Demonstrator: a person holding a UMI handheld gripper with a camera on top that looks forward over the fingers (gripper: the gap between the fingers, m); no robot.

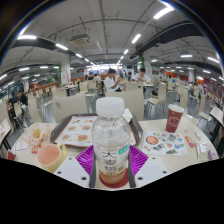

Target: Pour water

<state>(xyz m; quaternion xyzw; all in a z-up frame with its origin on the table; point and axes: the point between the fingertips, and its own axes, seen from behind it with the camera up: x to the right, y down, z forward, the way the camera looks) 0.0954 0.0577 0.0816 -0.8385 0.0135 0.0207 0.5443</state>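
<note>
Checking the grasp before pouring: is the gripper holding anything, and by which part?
Yes: the gripper holds the water bottle by its lower body, both pink pads pressing its sides.

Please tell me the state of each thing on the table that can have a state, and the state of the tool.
Water bottle: upright, white cap on, held between the tool's fingers.
Tool: shut on the water bottle.
Pink cup: upright, open top; contents cannot be told.
Red cup: upright on the table.
Tray: flat on the table beyond the bottle.
</note>
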